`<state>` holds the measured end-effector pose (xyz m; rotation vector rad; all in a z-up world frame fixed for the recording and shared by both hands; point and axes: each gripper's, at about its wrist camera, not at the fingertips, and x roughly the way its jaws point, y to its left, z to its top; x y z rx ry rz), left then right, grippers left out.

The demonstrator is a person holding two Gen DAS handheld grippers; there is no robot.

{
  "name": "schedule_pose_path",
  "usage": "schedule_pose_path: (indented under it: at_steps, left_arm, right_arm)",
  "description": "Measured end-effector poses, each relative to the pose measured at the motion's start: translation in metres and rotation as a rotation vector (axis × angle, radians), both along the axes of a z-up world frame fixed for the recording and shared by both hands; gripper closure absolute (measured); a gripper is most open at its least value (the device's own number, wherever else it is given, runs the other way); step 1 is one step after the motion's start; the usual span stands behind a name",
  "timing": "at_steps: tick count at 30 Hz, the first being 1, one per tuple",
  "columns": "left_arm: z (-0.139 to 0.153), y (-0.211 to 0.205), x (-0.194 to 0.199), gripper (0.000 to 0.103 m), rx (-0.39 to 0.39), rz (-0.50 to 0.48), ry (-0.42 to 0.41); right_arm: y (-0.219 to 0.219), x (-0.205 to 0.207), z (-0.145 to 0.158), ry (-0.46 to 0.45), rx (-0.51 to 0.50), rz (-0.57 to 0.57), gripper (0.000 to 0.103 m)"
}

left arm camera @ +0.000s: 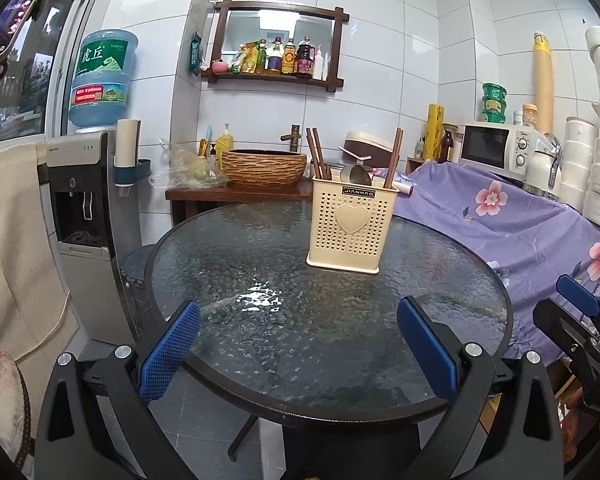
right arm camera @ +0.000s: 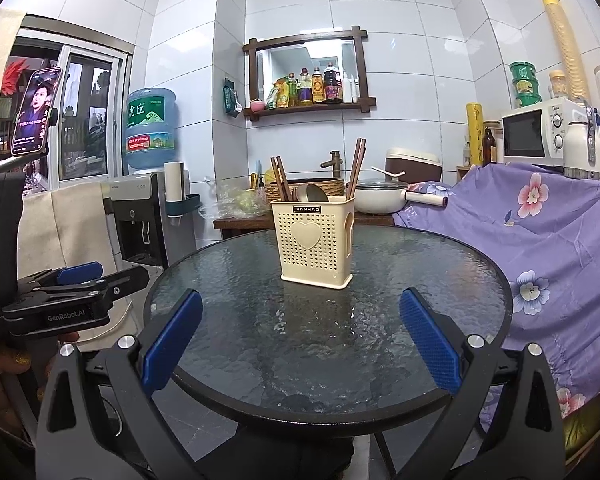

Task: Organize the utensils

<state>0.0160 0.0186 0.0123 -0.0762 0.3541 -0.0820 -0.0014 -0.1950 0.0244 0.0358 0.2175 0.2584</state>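
Your left gripper (left arm camera: 298,354) is spread wide, blue pads empty, hovering at the near edge of the round black-rimmed textured glass table (left arm camera: 380,410). Your right gripper (right arm camera: 300,344) is the same: wide open, nothing held, low over the near rim.

The cream perforated plastic utensil holder with a heart panel (left arm camera: 350,226) stands upright past the table's middle, well apart from both grippers. Brown wooden chopsticks (left arm camera: 316,154) lean out of it at left and right, with a steel spoon bowl (left arm camera: 358,176) between them. No loose utensils show on the glass, so the task looks done.

Risks: the holder is light and top-loaded, so a sideways nudge likely tips it. The glass may let it slide. Leaning chopsticks could snag a finger.
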Motion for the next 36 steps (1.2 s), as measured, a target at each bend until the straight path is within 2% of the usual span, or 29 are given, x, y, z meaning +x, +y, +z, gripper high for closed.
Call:
schedule_pose_path:
  at_steps: [19, 36]
  left_arm:
    - [-0.003, -0.002, 0.004, 0.006, 0.007, -0.021, 0.049]
    - [-0.005, -0.012, 0.006, 0.006, 0.101, 0.042, 0.059]
  right_arm:
    - [0.008, 0.0, 0.001, 0.009, -0.003, 0.003, 0.006]
    - [0.01, 0.004, -0.004, 0.039, -0.009, -0.011, 0.006]
